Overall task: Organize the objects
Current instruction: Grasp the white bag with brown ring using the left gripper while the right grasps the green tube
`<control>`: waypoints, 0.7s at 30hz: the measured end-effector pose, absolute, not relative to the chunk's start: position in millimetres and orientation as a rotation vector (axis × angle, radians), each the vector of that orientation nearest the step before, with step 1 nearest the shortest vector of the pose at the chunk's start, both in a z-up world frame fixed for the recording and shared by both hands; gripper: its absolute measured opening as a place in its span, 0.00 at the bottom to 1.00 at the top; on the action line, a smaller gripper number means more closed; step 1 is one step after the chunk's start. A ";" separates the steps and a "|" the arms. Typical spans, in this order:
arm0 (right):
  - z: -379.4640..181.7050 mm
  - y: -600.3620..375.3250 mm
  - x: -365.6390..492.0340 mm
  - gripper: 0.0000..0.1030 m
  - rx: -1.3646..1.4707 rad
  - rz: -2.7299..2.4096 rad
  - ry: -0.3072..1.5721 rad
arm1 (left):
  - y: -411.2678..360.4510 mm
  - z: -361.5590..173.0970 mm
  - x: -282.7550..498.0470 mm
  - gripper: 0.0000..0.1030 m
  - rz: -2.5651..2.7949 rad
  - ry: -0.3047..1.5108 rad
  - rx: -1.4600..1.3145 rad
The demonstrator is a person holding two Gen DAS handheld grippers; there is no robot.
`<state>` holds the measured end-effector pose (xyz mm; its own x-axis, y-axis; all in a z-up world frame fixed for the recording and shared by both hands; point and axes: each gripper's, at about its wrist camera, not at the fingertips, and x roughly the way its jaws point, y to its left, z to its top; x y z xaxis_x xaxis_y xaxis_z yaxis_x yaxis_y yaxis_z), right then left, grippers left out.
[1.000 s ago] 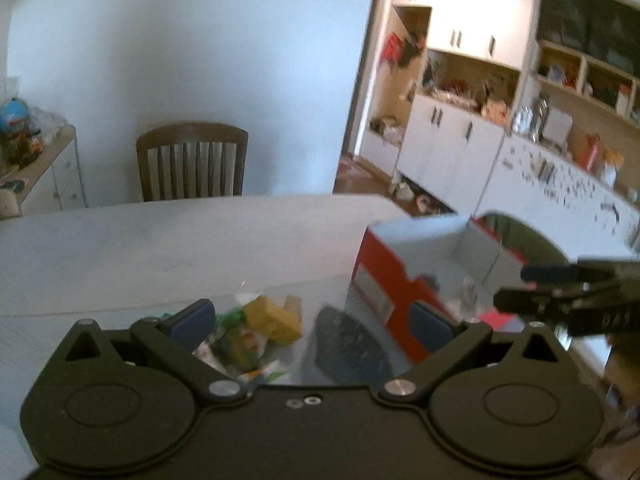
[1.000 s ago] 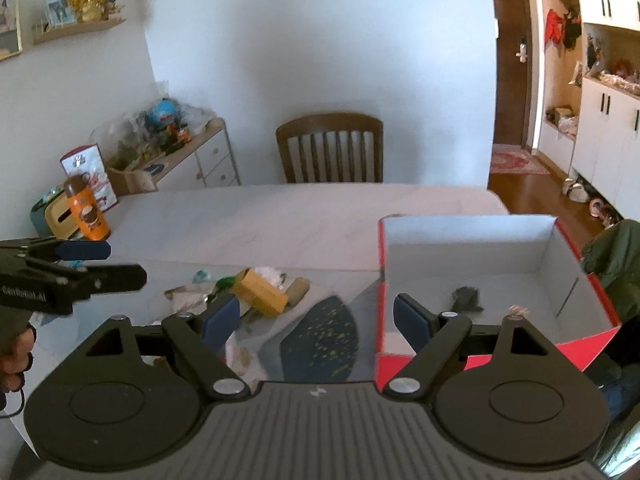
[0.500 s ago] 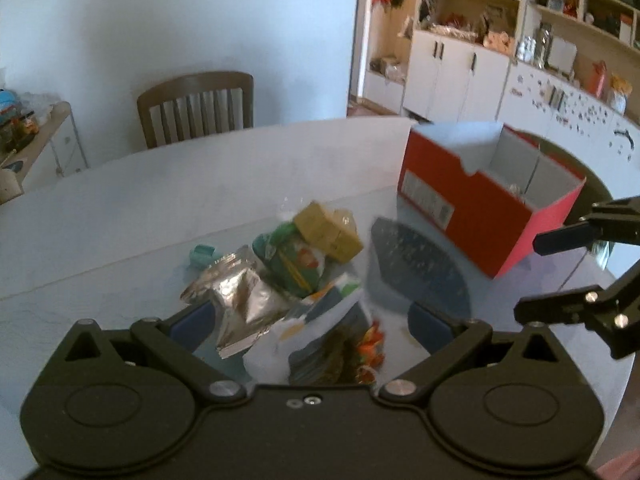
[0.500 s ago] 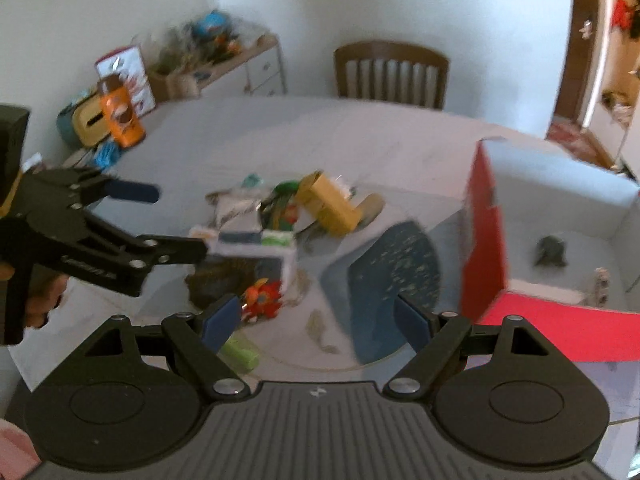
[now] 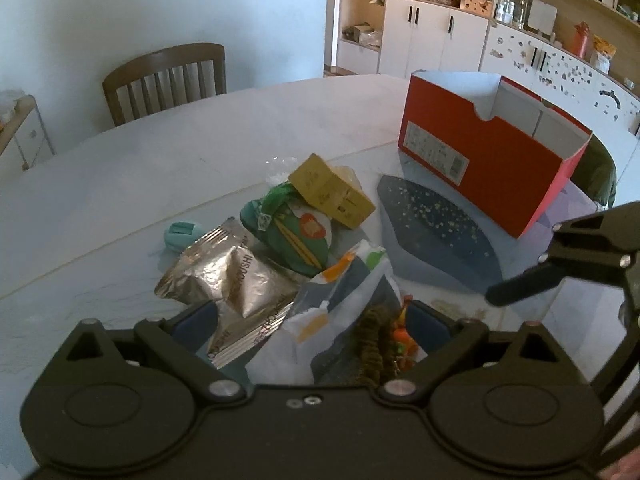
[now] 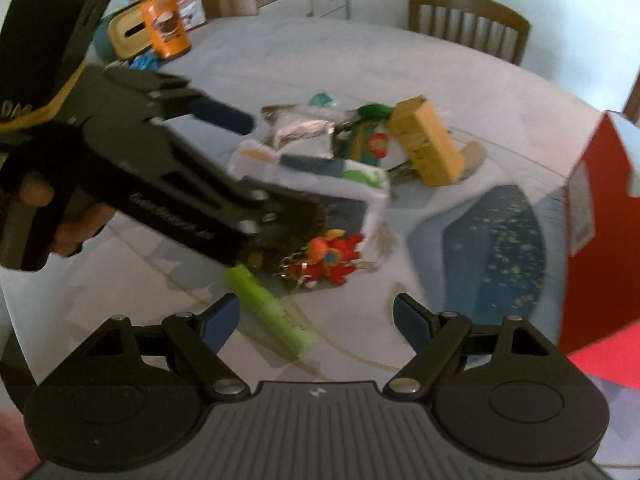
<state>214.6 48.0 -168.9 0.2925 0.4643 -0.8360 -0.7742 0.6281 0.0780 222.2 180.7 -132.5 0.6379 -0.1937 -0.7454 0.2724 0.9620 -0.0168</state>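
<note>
A pile lies on the white table [image 5: 120, 168]: yellow box [image 5: 332, 192], green packet [image 5: 296, 232], silver foil packet [image 5: 232, 276], white and blue pouch [image 5: 344, 312], orange toy keychain [image 6: 328, 260], green tube [image 6: 272, 316]. A dark blue speckled piece [image 5: 436, 236] lies flat beside the red shoe box [image 5: 480, 168]. My left gripper [image 5: 314, 320] is open, low over the pile, with the pouch and foil packet between its fingers. My right gripper [image 6: 316, 320] is open above the green tube, just short of the keychain. In the right wrist view the left gripper [image 6: 248, 176] hides part of the pouch.
A wooden chair [image 5: 164, 80] stands at the table's far side. An orange bottle [image 6: 166, 26] and a wooden tissue box [image 6: 128, 36] sit at the far left of the table. White cabinets [image 5: 432, 36] line the wall behind the box. A small teal item [image 5: 182, 236] lies left of the pile.
Both grippers have tilted down and come in over the pile. The left one now has the pouch and foil packet between its fingers. The right one has moved left, away from the red box.
</note>
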 end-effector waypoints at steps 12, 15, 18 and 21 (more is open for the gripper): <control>-190.7 65.3 212.8 0.61 -0.414 0.907 1.002 | 176.3 -148.5 229.2 0.74 -0.301 0.868 0.125; -192.6 67.0 210.4 0.55 -0.424 0.922 1.002 | 174.6 -147.7 228.1 0.66 -0.306 0.866 0.131; -194.2 70.9 205.0 0.47 -0.455 0.939 0.986 | 172.1 -144.7 224.1 0.58 -0.311 0.854 0.144; -196.2 74.9 200.8 0.40 -0.476 0.953 0.969 | 170.3 -142.3 220.2 0.51 -0.313 0.847 0.157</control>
<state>200.8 74.9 -196.2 0.2253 0.4626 -0.8574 -0.8498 0.5238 0.0593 220.2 170.3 -142.3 0.6199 -0.2090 -0.7563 0.3327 0.9430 0.0121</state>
